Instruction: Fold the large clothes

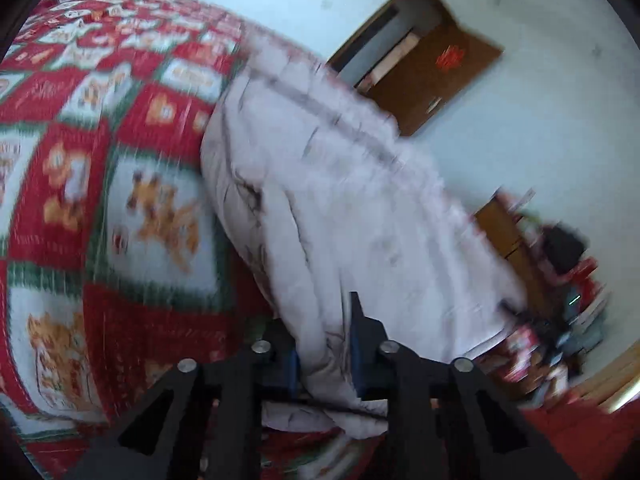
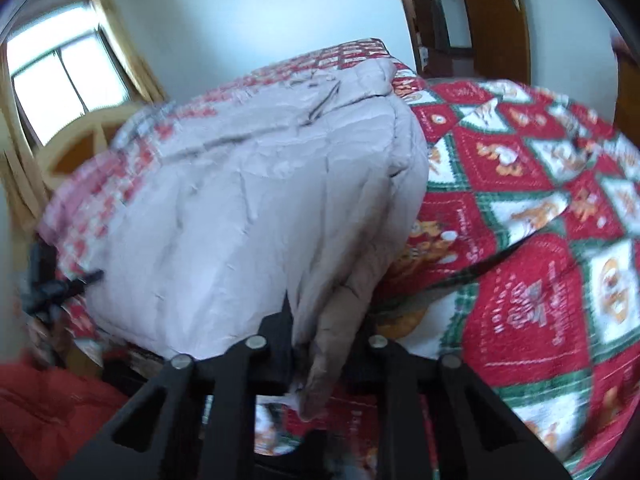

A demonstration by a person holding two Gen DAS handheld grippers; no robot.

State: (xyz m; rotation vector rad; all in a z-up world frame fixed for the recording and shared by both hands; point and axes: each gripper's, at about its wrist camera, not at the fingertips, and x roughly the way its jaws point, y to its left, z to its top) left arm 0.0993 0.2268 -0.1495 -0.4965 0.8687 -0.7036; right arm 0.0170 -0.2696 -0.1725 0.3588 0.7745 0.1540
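A large pale grey padded coat [image 1: 344, 208] lies across a bed with a red, white and green patterned quilt [image 1: 100, 184]. My left gripper [image 1: 324, 344] is shut on a bunched edge of the coat, which runs up between its black fingers [image 1: 366, 328]. The right wrist view shows the same coat [image 2: 248, 208] heaped on the quilt [image 2: 520, 208]. My right gripper [image 2: 320, 344] is shut on a hanging fold of the coat, a brownish lining showing between the fingers [image 2: 280, 328]. Both views are blurred.
A brown wooden door [image 1: 432, 76] stands in the white wall beyond the bed. Cluttered dark and red items [image 1: 560, 300] sit by a wooden cabinet at the right. A bright window [image 2: 68, 80] and a wooden bed frame [image 2: 72, 140] are at the left. Orange-red cloth [image 2: 48, 408] lies low left.
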